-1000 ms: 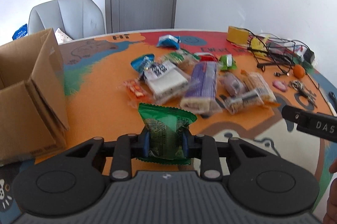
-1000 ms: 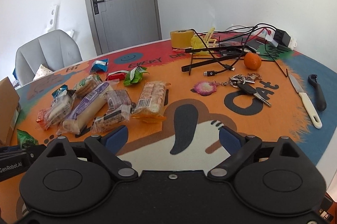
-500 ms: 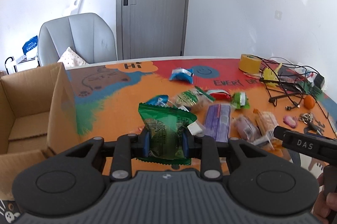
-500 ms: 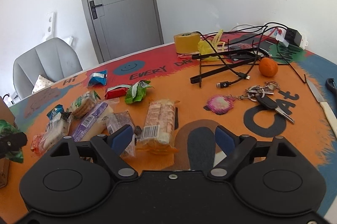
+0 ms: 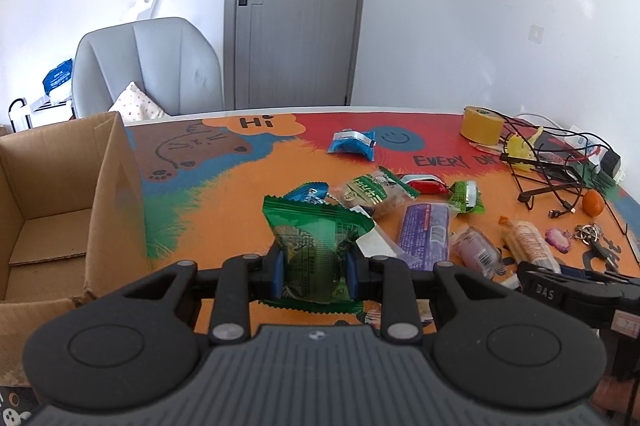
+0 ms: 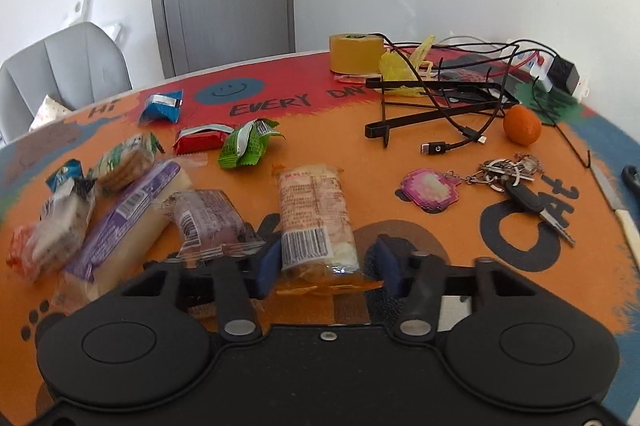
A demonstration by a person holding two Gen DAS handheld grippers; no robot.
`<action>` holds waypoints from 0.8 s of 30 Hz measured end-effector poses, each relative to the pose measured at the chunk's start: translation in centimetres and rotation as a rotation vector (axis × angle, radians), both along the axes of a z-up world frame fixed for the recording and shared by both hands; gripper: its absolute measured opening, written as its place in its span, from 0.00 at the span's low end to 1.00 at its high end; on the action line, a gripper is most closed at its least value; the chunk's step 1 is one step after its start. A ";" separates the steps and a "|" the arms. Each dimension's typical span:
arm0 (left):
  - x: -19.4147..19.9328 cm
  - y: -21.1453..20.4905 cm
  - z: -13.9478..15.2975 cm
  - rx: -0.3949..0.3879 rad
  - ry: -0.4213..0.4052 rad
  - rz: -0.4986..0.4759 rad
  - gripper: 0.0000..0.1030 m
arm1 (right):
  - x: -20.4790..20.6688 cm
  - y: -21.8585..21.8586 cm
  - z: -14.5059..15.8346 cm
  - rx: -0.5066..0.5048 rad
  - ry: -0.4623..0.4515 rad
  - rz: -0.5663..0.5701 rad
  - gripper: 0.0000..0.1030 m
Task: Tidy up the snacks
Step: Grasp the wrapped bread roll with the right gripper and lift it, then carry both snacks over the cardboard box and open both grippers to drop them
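My left gripper [image 5: 316, 274] is shut on a green snack packet [image 5: 316, 246] and holds it above the table, right of the open cardboard box [image 5: 60, 209]. My right gripper [image 6: 326, 260] is open, its fingers on either side of the near end of an orange-edged cracker pack [image 6: 314, 218] lying on the table. Other snacks lie to its left: a purple long pack [image 6: 128, 214], a small purple pack [image 6: 208, 218], a green wrapper [image 6: 246, 143], a red wrapper [image 6: 200, 139], a blue wrapper [image 6: 162, 105].
On the right side of the table lie a yellow tape roll [image 6: 354, 53], black cables and a stand [image 6: 440, 97], an orange [image 6: 522, 125], keys [image 6: 516, 181] and a knife [image 6: 624, 218]. A grey chair [image 5: 148, 65] stands behind the table.
My left gripper has lifted the green packet higher and turned toward the box. My right gripper has moved forward and down and narrowed, so its fingers now flank the cracker pack.
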State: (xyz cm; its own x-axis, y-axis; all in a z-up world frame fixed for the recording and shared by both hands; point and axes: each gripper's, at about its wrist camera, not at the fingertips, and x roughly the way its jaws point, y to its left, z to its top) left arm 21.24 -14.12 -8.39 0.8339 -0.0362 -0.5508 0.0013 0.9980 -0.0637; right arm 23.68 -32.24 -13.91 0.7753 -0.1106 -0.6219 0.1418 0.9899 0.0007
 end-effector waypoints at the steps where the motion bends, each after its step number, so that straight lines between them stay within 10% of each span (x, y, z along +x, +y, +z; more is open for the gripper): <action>1: 0.0 0.0 0.0 0.004 -0.001 -0.005 0.27 | -0.3 -0.2 0.1 0.020 -0.003 0.000 0.37; 24: -3.5 2.6 4.2 -0.008 -0.120 0.049 0.27 | -5.6 3.4 5.6 0.162 -0.225 0.115 0.36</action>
State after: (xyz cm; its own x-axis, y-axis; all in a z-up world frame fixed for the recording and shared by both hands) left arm 17.69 -11.48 -4.20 0.8948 0.0022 -0.4464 -0.0393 0.9965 -0.0738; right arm 18.09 -28.85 -8.29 0.8971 0.0728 -0.4357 0.0067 0.9840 0.1782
